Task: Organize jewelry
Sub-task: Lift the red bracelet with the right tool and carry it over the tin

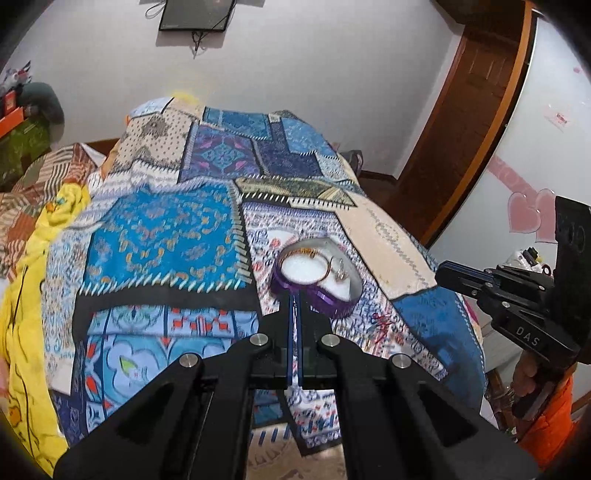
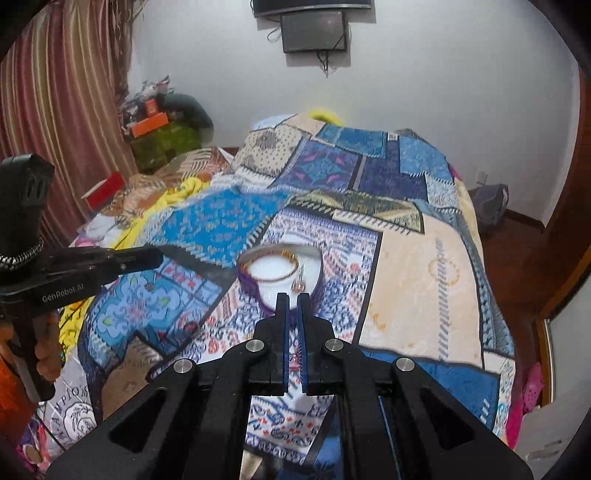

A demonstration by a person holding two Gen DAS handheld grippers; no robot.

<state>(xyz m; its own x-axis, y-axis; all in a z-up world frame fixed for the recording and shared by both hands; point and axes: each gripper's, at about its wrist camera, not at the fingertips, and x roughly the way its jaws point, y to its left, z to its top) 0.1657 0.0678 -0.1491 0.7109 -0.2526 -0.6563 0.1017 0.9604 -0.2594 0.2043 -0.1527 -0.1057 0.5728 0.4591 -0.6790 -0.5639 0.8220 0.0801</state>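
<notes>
A purple heart-shaped box (image 1: pixel 332 301) (image 2: pixel 251 286) with a white lining lies open on the patchwork bedspread. Inside it are a gold bangle (image 1: pixel 306 282) (image 2: pixel 275 275) and a small earring (image 1: pixel 341 272) (image 2: pixel 299 283). A red cord (image 1: pixel 382 325) lies on the bedspread just right of the box. My left gripper (image 1: pixel 295 297) (image 2: pixel 159 257) is shut and empty, above the bedspread to the left of the box. My right gripper (image 2: pixel 293 300) (image 1: pixel 441 273) is shut too, raised to the box's right. A bit of red shows through the slit between its fingers.
The bedspread (image 1: pixel 162 236) (image 2: pixel 424 273) covers a bed that falls away at the right. A yellow blanket (image 1: pixel 22 295) lies bunched along the left side. Curtains (image 2: pixel 66 110), boxes and a wall-mounted screen (image 2: pixel 314 31) stand beyond. A hand in an orange sleeve (image 1: pixel 546 424) holds the right gripper.
</notes>
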